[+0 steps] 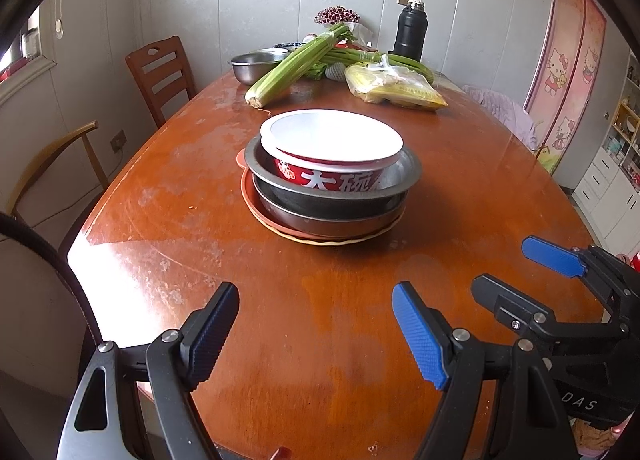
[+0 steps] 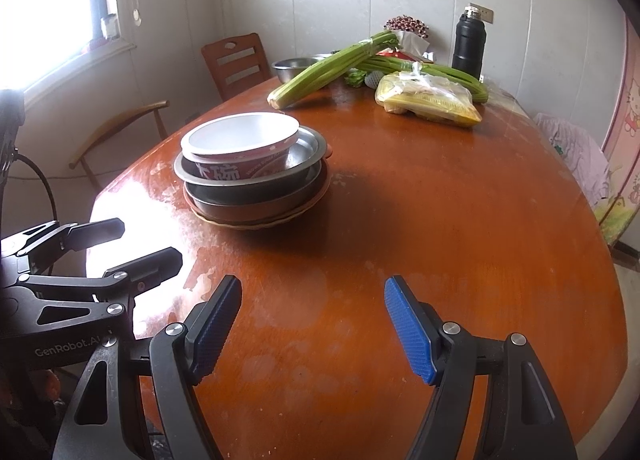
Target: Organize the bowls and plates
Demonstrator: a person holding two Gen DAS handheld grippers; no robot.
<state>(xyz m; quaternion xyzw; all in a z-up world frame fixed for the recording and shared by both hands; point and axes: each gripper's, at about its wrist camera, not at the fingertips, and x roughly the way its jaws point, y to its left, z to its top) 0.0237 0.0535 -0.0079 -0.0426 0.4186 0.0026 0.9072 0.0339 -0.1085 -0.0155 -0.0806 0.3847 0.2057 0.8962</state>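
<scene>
A stack stands on the round wooden table. On top is a red-and-white paper bowl, nested in a steel plate, over a dark pan, on an orange plate. The stack also shows in the right wrist view: bowl, steel plate. My left gripper is open and empty, short of the stack. My right gripper is open and empty, to the right of the left one; it also shows in the left wrist view, as the left one does in the right wrist view.
At the table's far end lie celery bunches, a steel bowl, a plastic bag of corn, a black flask and flowers. Two chairs stand at the left. A cabinet stands at the right.
</scene>
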